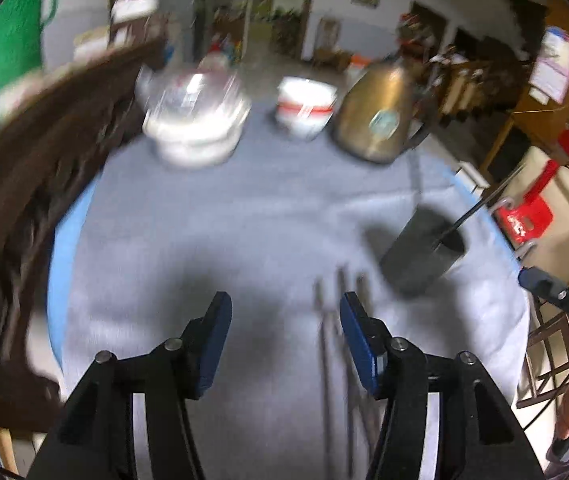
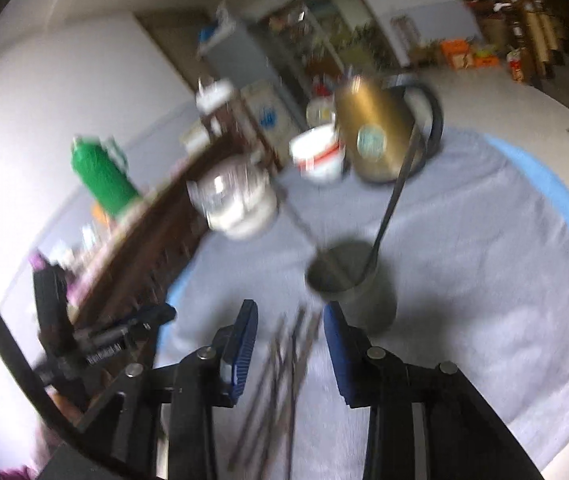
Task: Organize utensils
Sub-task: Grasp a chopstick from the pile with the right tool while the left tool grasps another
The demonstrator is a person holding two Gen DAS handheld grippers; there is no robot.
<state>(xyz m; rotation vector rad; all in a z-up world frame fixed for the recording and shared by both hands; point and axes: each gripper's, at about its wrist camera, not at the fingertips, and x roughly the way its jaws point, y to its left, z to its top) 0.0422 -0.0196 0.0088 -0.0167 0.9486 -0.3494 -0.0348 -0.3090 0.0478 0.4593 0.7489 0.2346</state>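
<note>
Several thin dark utensils (image 1: 342, 364) lie side by side on the grey cloth, just left of my left gripper's right finger. A dark cylindrical holder (image 1: 424, 254) stands to their right with a long utensil (image 1: 480, 206) leaning in it. My left gripper (image 1: 286, 308) is open and empty above the cloth. In the right wrist view the utensils (image 2: 284, 376) lie between the fingers of my right gripper (image 2: 290, 320), which is open and empty. The holder (image 2: 354, 284) stands just beyond, with two long utensils (image 2: 394, 196) in it.
A gold kettle (image 1: 380, 116), a white bowl with a red band (image 1: 306, 106) and a lidded white pot (image 1: 196, 120) stand at the back of the round table (image 1: 204, 220). A dark wooden shelf (image 1: 24, 184) with a green jug (image 1: 18, 44) runs along the left.
</note>
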